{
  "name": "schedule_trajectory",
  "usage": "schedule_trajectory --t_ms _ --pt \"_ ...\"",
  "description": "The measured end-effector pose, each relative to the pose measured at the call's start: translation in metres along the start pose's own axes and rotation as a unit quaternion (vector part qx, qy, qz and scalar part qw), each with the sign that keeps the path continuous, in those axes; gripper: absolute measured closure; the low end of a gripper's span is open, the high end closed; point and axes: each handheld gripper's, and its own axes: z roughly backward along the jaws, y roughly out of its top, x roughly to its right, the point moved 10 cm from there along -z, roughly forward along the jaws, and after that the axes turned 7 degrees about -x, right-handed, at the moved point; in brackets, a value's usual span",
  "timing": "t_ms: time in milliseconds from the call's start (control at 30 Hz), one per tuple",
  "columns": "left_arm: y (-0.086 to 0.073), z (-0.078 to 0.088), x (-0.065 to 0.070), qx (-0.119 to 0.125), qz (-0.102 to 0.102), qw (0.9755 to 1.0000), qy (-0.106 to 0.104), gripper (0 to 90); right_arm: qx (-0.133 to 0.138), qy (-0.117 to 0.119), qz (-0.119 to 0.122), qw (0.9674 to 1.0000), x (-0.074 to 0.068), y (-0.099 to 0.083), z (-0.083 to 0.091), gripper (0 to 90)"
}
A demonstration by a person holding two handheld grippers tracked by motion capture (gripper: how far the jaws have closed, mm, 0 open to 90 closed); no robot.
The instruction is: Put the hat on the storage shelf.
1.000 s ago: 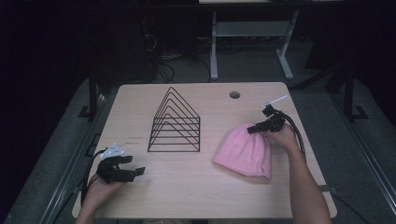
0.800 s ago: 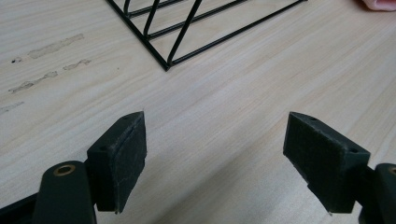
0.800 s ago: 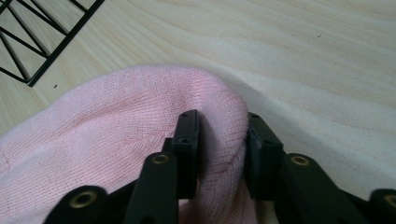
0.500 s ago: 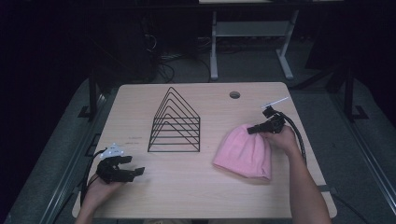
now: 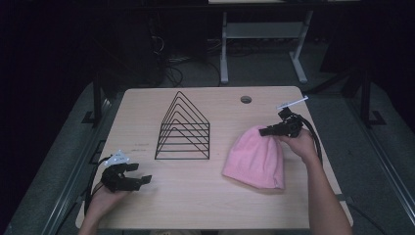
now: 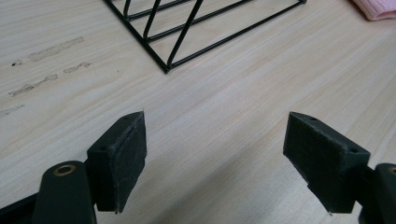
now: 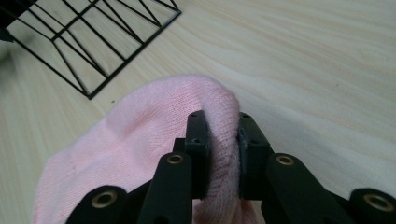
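Right gripper view: my right gripper (image 7: 223, 140) has just closed its jaws, pinching the pink beanie's (image 7: 140, 140) crown; the beanie lies on the worktop (image 5: 195, 205) right of the wire rack (image 5: 183, 128). My left gripper (image 6: 215, 154) rests spread.

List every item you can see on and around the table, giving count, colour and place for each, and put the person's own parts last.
Knit hat: one, pink, right half of the table, its top end pinched up.
Wire rack: one, black, triangular, table centre.
Table: one, light wood, round hole near the far edge.
White-legged stand: one, on the floor beyond the table.
Left gripper: one, black, near left corner, open over bare wood.
Right gripper: one, black, closed on the hat's top.
Forearms: two, entering from the near edge.
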Motion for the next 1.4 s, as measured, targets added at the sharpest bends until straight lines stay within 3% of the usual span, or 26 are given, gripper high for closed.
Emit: schedule_trajectory --t_ms 367,733,1000,1400 --pt "0.002 0.001 0.003 0.004 -0.005 1.0 0.0 21.1 0.036 0.004 0.043 0.9984 -0.038 0.016 0.029 77.5" --pt "0.003 0.001 0.004 0.003 -0.012 0.9999 -0.002 21.1 0.083 0.008 0.094 0.9921 -0.082 0.036 0.065 77.6" --pt "0.006 0.003 0.006 0.01 -0.004 0.9999 -0.005 21.1 0.11 0.007 0.116 0.9871 -0.1 0.047 0.086 77.7" --pt "0.012 0.003 0.007 0.013 -0.012 0.9998 -0.01 21.1 0.132 0.007 0.133 0.9822 -0.117 0.06 0.108 77.7"
